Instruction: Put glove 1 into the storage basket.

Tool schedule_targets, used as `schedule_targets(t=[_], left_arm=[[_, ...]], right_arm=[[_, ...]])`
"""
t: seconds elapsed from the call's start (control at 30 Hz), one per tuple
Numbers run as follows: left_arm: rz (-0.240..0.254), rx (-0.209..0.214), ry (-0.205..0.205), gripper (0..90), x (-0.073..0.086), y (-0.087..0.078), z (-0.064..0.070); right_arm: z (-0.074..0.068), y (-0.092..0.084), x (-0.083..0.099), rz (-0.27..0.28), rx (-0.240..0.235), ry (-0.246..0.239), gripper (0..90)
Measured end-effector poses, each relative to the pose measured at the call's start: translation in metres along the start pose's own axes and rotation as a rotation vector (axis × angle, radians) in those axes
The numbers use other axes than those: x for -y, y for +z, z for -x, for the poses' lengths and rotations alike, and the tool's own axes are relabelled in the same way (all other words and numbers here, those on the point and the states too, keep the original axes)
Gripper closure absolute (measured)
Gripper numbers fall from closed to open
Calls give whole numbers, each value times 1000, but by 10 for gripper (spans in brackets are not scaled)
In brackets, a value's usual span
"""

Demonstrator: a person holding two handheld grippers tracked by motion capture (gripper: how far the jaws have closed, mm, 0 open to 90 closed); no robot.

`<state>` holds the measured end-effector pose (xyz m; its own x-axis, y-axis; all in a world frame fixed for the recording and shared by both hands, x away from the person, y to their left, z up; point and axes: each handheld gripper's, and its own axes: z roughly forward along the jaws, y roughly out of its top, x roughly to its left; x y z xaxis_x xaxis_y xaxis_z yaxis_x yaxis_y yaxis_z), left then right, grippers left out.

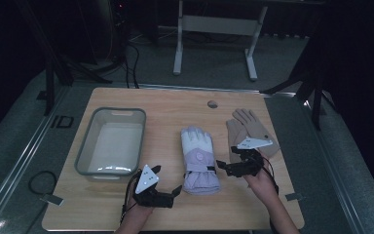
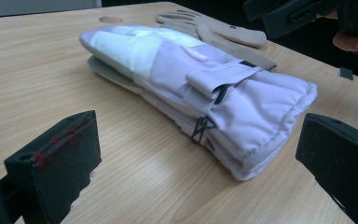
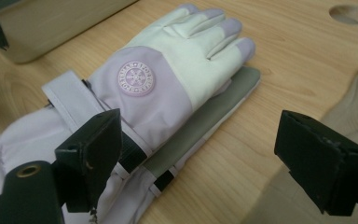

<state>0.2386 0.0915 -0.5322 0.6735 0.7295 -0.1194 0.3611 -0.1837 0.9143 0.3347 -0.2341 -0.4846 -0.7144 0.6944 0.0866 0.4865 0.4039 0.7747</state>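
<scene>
At far left on the pale wooden table (image 1: pixel 175 105): a grey rectangular plastic tub (image 1: pixel 110 141), nothing visible inside, well apart from both grippers.

Next rightward, near the front edge: left gripper (image 1: pixel 174 191), jaws spread wide, nothing between them, pointing right toward the cuff of the stacked pair of padded lilac-and-cream winter gloves (image 1: pixel 199 160). In the left gripper view, the same gloves (image 2: pixel 191 88) just ahead, cuff end nearest, lying slantwise across the gap between the two black jaws, not touching either.

At centre: gloves flat on the table, one on top of the other, long axis running away from the person, fingertips toward the far edge, puffy cuffs toward the near edge. A small round hole (image 1: pixel 212 104) in the tabletop beyond the fingertips.

Right of centre: right gripper (image 1: pixel 222 166), jaws likewise wide apart and holding nothing, pointing left at the wrist strap of the gloves. In the right gripper view, the lilac gloves (image 3: pixel 140 93) partly behind the left-hand jaw, the snowflake badge just beyond it; no pad pressing on fabric.

Furthest right: a flat tan knit glove (image 1: pixel 248 130), partly under the right gripper.

Judged from this: cuff end flanked by both grippers, left at the cuff's lower corner, right at the strap; both about equally near, with a short inward move needed for either to close on the cuff.
</scene>
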Motion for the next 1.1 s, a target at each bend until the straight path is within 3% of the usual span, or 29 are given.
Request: schedule_targets(t=[0.13, 0.27, 0.3, 0.33, 0.43, 0.53, 0.63, 0.77, 0.87, 0.97, 1.1], left_arm=[[-42, 7, -20, 0, -9, 6, 1], [-68, 6, -30, 0, -19, 12, 3], [-90, 11, -28, 0, -29, 17, 7], [-95, 10, -35, 0, -34, 18, 9], [-86, 11, -44, 65, -47, 20, 14], [-90, -11, -17, 123, -55, 22, 19], [-126, -24, -33, 143, -55, 26, 18], [-187, -36, -94, 151, -47, 36, 11], [-205, -51, -95, 151, -43, 41, 10], [-247, -46, -120, 151, -38, 49, 6], [-283, -32, -135, 151, -32, 57, 9]], right_arm=[[-3, -1, -1, 8, -21, 22, 123], [-7, 1, -2, 8, -10, 19, 139], [-7, 2, -3, 6, -16, 19, 146], [-8, 5, -6, 8, 4, 34, 288], [-8, 7, -13, 23, 3, 56, 433], [-9, 11, -18, 42, -3, 68, 463], [-11, 16, -19, 49, 5, 80, 448], [-10, 25, -16, 29, 7, 114, 418], [-8, 29, -13, 18, 15, 138, 415], [-4, 35, -8, -1, -20, 195, 410], [-5, 41, -4, -32, -32, 204, 401]])
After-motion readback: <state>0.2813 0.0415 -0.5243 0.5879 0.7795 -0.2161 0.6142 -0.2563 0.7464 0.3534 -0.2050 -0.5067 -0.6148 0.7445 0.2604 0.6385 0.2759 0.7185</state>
